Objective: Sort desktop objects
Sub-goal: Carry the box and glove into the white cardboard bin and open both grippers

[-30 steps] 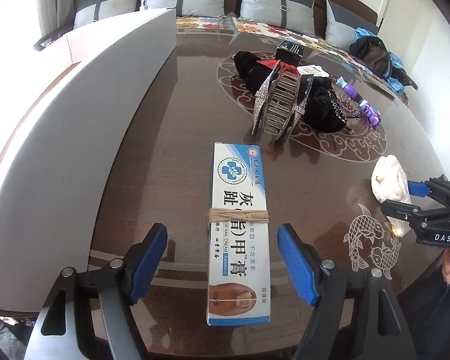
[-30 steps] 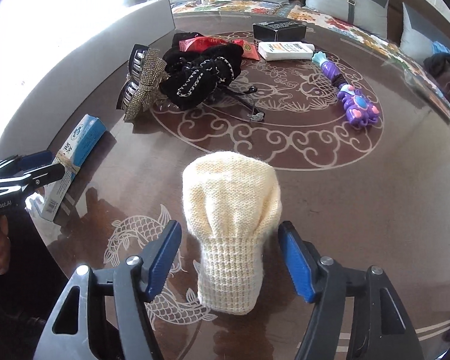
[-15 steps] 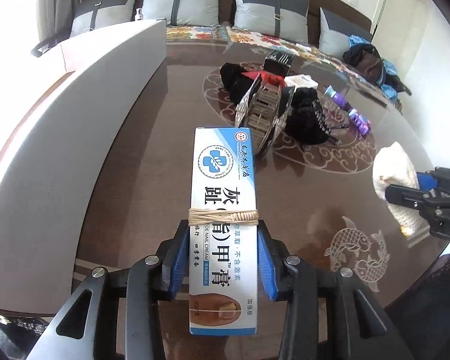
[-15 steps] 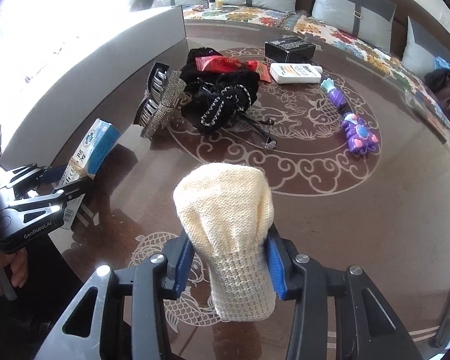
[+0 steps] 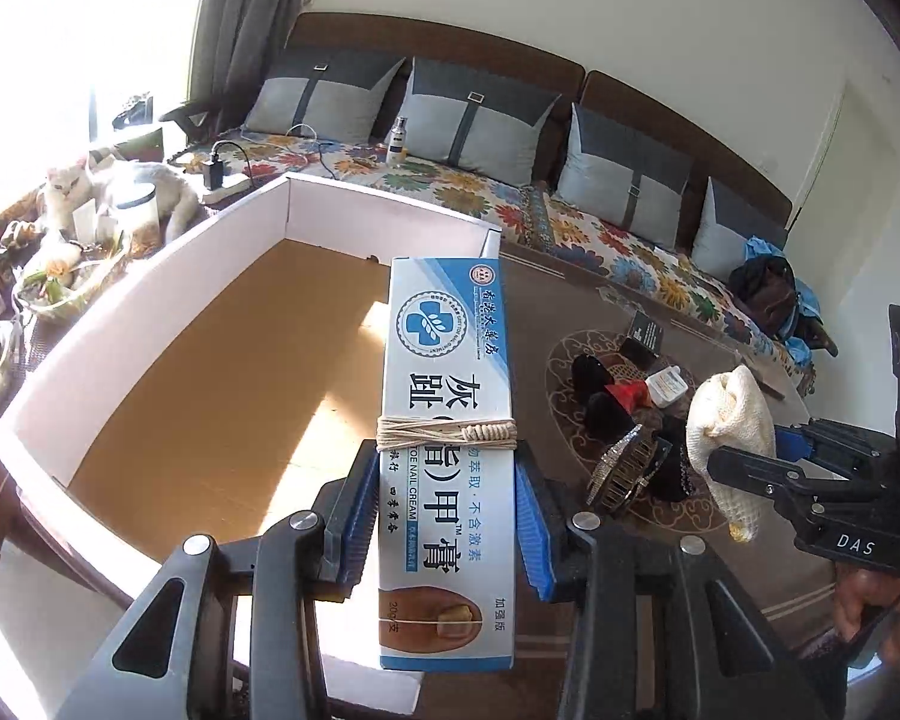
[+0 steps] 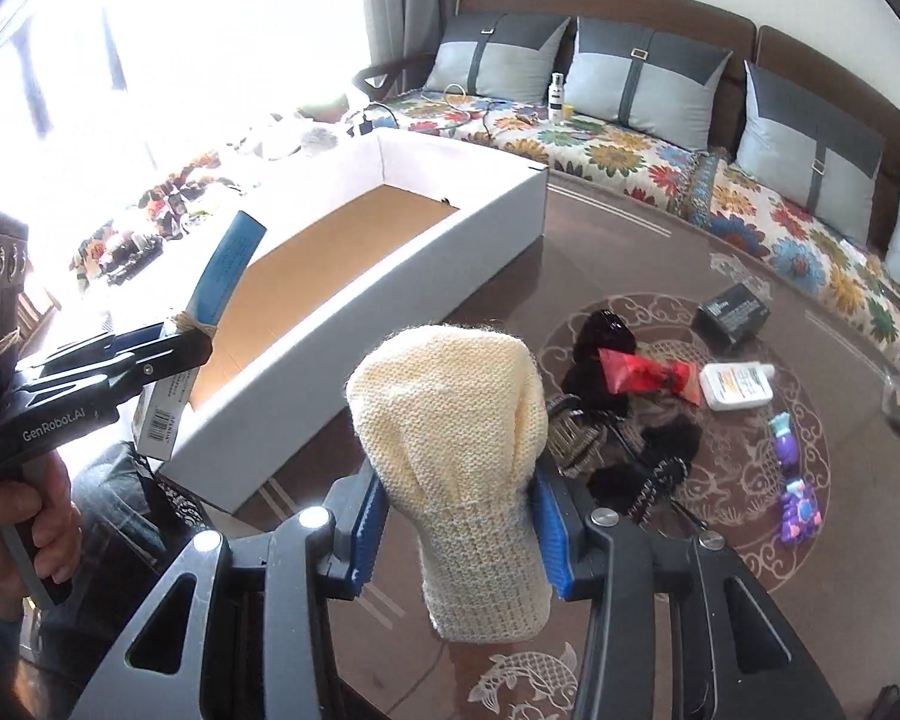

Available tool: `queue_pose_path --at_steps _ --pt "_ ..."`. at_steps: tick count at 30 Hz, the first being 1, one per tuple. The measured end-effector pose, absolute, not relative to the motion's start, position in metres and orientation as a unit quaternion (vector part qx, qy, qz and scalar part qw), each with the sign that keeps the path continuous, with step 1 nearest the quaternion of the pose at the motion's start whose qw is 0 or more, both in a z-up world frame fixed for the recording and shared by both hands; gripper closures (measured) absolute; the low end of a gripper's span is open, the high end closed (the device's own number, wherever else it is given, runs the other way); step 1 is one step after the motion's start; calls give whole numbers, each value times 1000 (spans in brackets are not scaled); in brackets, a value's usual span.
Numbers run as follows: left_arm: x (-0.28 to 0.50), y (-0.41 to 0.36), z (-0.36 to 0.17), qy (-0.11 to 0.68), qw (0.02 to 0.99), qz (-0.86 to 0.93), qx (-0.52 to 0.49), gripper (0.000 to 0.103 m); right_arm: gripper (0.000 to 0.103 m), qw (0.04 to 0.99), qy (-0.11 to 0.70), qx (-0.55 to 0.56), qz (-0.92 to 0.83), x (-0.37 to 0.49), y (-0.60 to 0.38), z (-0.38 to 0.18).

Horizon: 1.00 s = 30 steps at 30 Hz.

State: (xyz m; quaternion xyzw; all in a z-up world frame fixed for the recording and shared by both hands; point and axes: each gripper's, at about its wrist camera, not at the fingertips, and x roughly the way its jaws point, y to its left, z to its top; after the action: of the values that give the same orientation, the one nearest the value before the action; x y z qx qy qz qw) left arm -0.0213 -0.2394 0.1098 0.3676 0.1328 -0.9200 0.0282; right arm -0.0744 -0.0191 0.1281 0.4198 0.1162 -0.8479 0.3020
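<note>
Sofa cushions and a bright window back a dark patterned counter carrying a long white cardboard box with a bare brown floor. Left gripper: fingers closed on a blue-and-white nail cream carton, gripped below its rubber band and held over the box's near end. Right gripper: fingers closed on the ribbed cuff of a cream knitted pouch, held above the counter beside the box's outer wall. Unsorted items lie in a cluster on the central medallion: black fabric, red packet, white bottle, black box, purple toy. Judgement: the step in hand is depositing both held items. Recommended practice is to lower the carton nearly flat to the box floor before opening, then carry the pouch clear over the wall, keeping the two grippers well apart.
</note>
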Motion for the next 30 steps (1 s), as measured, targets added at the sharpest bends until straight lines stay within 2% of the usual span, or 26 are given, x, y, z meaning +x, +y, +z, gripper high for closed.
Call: queue_pose_path --at_steps 4,9,17,19,20,23,25,27,30 --pt "-26 -291 115 134 68 -918 368 62 59 344 114 406 -839 -83 -82 144" --pt "-38 -340 89 157 100 -898 398 62 59 391 109 398 -822 -90 -158 147" --pt "-50 -373 36 151 130 -863 464 60 58 405 147 456 -779 -93 -249 83" --pt "-50 -379 29 151 139 -854 477 57 55 403 154 469 -771 -92 -258 66" --pt "-48 -382 28 154 141 -853 478 52 48 402 157 475 -767 -91 -260 60" --pt "-35 -386 35 160 145 -863 456 37 38 397 154 469 -774 -88 -259 53" --pt "-27 -384 43 161 144 -871 441 35 34 400 143 455 -782 -85 -250 59" --pt "-23 -375 52 162 137 -877 431 35 25 398 137 430 -799 -82 -233 71" --pt "-17 -343 71 163 104 -890 413 35 17 380 131 385 -831 -76 -195 87"
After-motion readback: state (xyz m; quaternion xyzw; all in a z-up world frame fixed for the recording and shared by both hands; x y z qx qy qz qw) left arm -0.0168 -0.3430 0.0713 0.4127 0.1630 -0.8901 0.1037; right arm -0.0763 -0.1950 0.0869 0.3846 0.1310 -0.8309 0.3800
